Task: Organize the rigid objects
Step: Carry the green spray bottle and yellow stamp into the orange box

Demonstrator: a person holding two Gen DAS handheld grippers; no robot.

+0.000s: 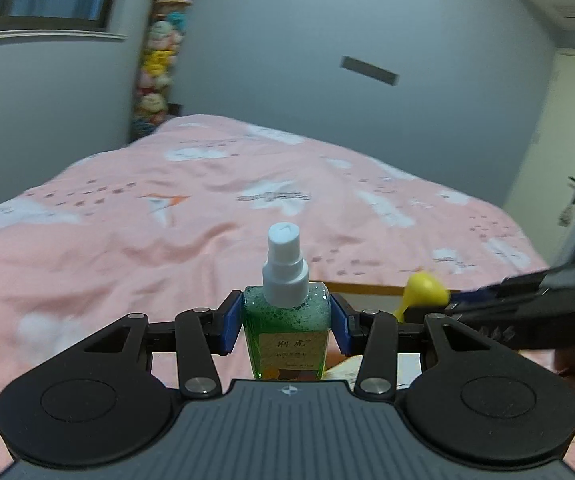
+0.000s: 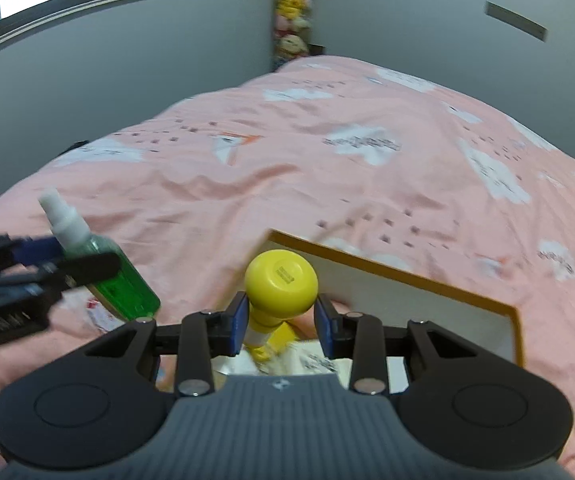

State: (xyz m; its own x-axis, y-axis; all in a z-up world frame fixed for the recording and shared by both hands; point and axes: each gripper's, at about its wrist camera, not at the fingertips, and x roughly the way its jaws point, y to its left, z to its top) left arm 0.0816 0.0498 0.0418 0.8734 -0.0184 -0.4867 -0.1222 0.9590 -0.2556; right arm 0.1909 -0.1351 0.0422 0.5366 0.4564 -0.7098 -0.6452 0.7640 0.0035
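- Bottles sit in both of your grippers, lifted above a pink bedspread [image 1: 135, 264] printed with white clouds.
- Your left gripper [image 1: 286, 322] is clamped on a green spray bottle [image 1: 286, 336]: the blue pads [image 1: 231, 326] press its two sides just below the shoulder. The bottle stands upright between them, white pump head at 12 o'clock, foamy liquid inside and a tan label facing the camera.
- Your right gripper [image 2: 281, 324] is clamped on a yellow bottle [image 2: 281, 280]. Its blue pads pinch the narrow neck, and the wide round end bulges out beyond them towards 12 o'clock, a small stamped mark on its face.
- In the right wrist view, the green spray bottle shows at 9 o'clock, tilted with its nozzle up and to the left, well apart from the yellow one.
- An open box [image 2: 407, 276] with orange edges and a white inside lies on the bedspread, just beyond and to the right of the yellow bottle.
- Printed papers [image 2: 315, 360] lie blurred under your right gripper.
- A column of plush toys [image 1: 155, 64] fills the far corner at 11 o'clock.
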